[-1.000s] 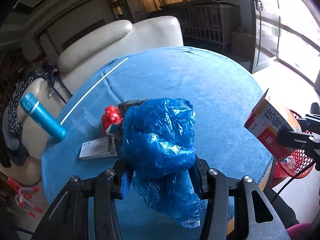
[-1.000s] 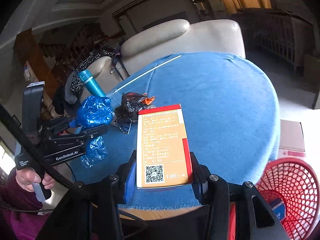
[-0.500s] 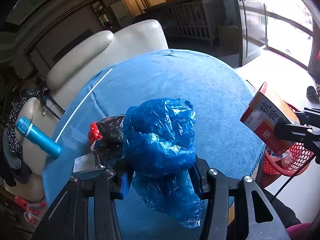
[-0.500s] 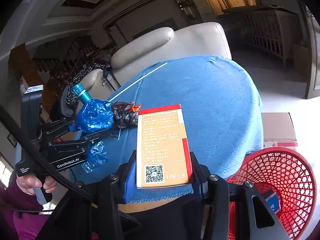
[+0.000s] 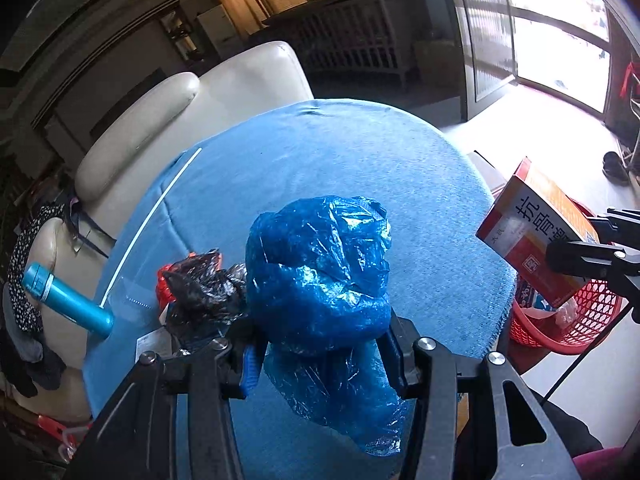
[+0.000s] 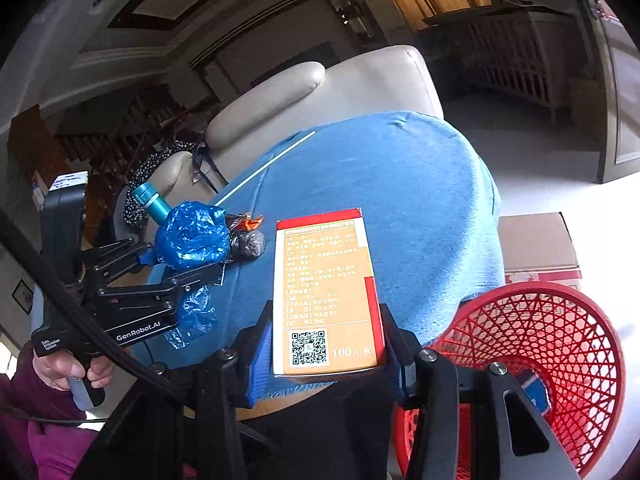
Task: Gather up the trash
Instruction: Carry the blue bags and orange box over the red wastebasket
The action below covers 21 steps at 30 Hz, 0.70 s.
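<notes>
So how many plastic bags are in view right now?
2. A blue plastic bag is clamped in the left gripper, and a black plastic bag lies on the table beside it. More may sit hidden behind them.

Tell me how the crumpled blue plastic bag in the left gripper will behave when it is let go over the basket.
The blue plastic bag looks thin and crinkled, so probably light and floppy. A loose tail hangs below the left gripper, so it may snag on release. It will likely drift rather than drop straight into the red basket.

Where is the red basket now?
In the right wrist view the red basket is at lower right, below the blue table's edge, beside the cardboard box.
</notes>
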Available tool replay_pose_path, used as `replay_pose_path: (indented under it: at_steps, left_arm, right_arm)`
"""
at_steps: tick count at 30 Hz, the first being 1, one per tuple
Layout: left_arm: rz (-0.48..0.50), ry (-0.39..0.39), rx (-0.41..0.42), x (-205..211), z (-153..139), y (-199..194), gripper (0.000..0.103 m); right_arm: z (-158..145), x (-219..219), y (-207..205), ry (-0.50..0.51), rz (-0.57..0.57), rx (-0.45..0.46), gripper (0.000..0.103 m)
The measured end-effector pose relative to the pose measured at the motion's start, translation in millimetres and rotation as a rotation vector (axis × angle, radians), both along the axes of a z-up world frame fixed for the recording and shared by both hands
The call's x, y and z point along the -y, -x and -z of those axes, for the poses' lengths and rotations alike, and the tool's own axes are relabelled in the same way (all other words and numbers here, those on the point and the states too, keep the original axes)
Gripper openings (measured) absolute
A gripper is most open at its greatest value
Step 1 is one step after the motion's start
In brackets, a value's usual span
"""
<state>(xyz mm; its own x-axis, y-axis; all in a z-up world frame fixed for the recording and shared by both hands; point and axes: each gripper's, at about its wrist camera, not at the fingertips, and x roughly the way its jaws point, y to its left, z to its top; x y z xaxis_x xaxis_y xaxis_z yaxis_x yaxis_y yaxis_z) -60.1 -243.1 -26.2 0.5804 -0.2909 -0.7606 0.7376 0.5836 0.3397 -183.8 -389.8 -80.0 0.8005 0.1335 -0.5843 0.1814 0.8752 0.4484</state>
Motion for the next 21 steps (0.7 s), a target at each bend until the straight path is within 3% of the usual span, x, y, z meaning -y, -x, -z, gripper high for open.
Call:
replay_pose_path:
  at_steps: [21]
  left_arm:
    - [0.075, -0.047, -0.01, 34, 11, 7, 0.051]
  right_arm:
    - [4, 21, 18, -0.03, 0.064, -0.013, 0.05]
